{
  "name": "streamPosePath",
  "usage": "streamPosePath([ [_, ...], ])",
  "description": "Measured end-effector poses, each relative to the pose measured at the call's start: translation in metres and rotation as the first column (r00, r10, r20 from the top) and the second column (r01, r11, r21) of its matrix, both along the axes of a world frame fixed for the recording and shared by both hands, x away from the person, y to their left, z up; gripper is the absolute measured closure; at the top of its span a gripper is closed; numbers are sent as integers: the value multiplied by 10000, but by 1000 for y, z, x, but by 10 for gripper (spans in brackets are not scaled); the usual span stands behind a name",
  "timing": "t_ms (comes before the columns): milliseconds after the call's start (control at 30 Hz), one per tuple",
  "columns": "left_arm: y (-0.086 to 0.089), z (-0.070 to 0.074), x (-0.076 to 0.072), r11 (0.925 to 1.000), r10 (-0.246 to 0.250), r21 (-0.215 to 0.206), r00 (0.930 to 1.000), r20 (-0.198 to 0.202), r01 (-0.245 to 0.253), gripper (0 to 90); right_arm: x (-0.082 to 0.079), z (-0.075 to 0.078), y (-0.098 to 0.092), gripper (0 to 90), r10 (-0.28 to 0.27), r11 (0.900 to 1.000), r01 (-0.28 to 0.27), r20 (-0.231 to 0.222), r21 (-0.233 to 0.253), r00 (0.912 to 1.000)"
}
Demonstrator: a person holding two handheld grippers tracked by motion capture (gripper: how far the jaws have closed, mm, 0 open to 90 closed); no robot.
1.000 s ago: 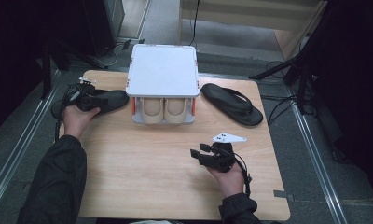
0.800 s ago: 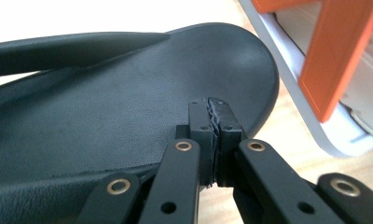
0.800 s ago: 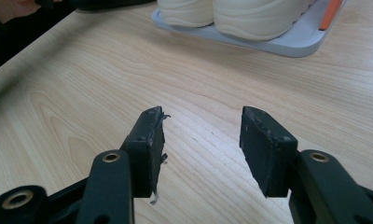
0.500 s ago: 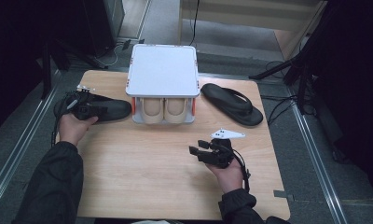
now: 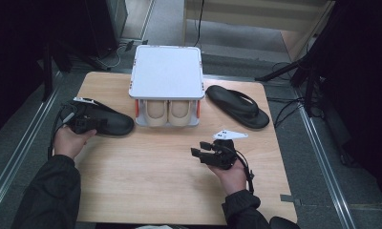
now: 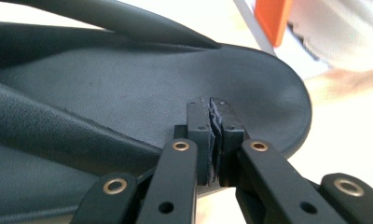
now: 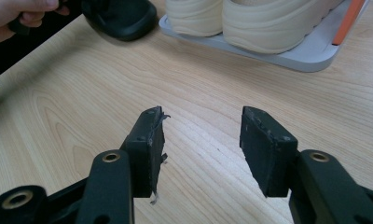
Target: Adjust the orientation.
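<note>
A black flip-flop lies at the table's left, and my left gripper is at its heel end. In the left gripper view the jaws are pressed together low over the flip-flop's footbed, with a strap running under them. A second black flip-flop lies at the right of the white shoe rack. My right gripper hovers over bare wood near the front right. Its jaws stand wide apart with nothing between them.
Two cream shoes sit on the rack's lower shelf, also seen as the cream shoes ahead of the right gripper. The wooden table has bare room in front. Cables and dark floor surround it.
The left gripper and the left flip-flop have moved together toward the table's near side. The right gripper has barely shifted.
</note>
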State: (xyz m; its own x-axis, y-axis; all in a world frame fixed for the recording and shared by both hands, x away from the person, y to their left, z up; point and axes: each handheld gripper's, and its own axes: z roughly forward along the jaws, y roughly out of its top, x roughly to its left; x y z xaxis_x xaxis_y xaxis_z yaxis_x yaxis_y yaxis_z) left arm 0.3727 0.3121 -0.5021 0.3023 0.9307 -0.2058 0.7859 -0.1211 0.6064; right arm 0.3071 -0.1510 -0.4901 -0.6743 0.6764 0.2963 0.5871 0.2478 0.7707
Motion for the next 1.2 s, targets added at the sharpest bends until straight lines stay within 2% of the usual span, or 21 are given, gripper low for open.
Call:
streamPosePath([
  [400, 8, -1, -21, 9983, 215, -531, 9997, -86, -219, 842, 2, 0, 4, 504, 131, 9999, -131, -36, -8, 9999],
  [500, 8, 2, -22, 9974, 197, -695, 9998, -76, -201, 753, 3, 0, 7, 504, 189, 9998, -189, -9, -44, 9998],
  [633, 6, 15, -25, 9987, 502, -111, 9980, 373, -498, 569, 3, 0, 7, 503, 227, 9997, -227, -5, -116, 9997],
  [733, 11, 21, -28, 9972, 738, -132, 9956, 577, -731, 498, 3, 0, 7, 503, 200, 9998, -200, -1, -93, 9998],
  [967, 31, 25, -32, 9892, 1415, -527, 9843, 1051, -1366, 379, 3, 1, 7, 501, 205, 9997, -205, 8, -118, 9998],
  [1000, 34, 25, -33, 9870, 1557, -580, 9821, 1057, -1502, 374, 3, 1, 7, 500, 213, 9997, -212, 1, -117, 9998],
  [1200, 42, 20, -33, 9801, 1893, -744, 9793, 718, -1840, 366, 3, 0, 7, 498, 190, 9997, -190, -3, -147, 9998],
])
